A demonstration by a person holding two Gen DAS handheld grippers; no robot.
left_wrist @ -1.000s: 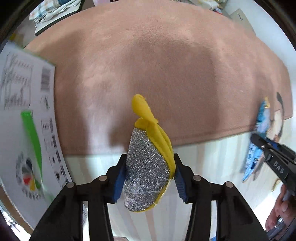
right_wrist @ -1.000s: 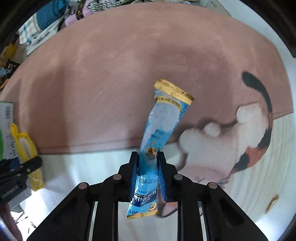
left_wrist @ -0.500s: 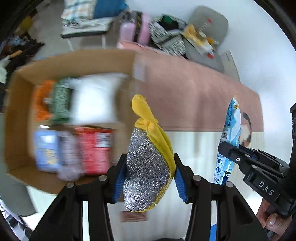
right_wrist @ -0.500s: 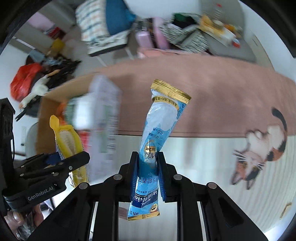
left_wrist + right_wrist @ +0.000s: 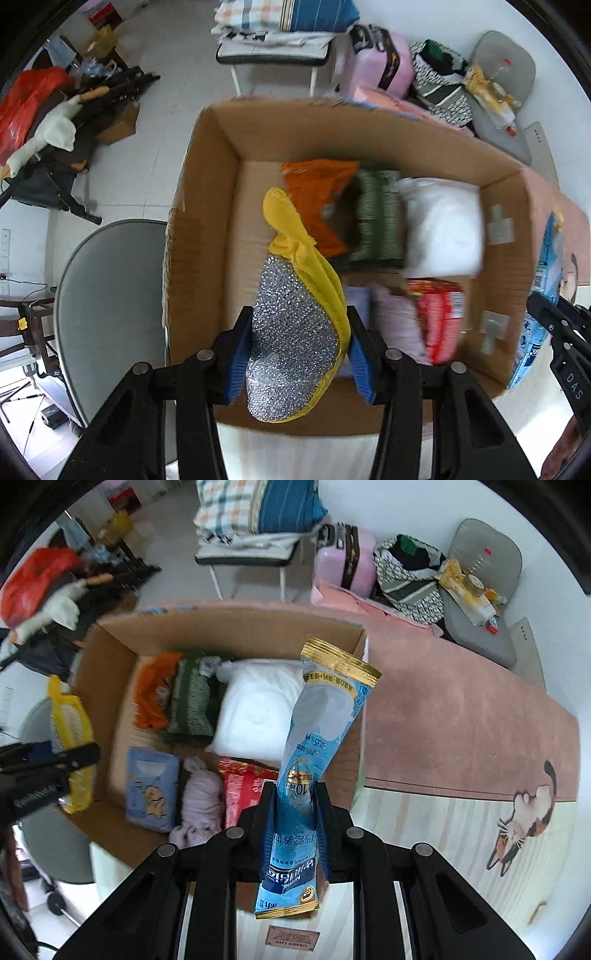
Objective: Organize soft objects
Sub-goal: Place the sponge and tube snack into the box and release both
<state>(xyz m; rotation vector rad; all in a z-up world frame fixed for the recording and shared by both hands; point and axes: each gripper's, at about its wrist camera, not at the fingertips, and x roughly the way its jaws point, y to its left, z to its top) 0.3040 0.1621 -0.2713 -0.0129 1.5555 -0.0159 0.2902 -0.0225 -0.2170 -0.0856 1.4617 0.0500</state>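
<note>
Both claws now over cardboard box point(image 5: 207, 229), was rug; sponge point(image 5: 295, 347), sachet point(image 5: 317, 746) still gripped.

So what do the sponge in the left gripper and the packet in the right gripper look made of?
Sponge: glittery silver metallic mesh face, yellow cloth-like backing bunched at the top. Blue packet: glossy printed plastic film, probably foil-lined, with gold crimped end seals.

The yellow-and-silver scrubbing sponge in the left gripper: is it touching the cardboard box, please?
Cannot tell. In the left wrist view the sponge, clamped in the left gripper, overlaps the cardboard box near wall; contact or gap is hidden.
</note>
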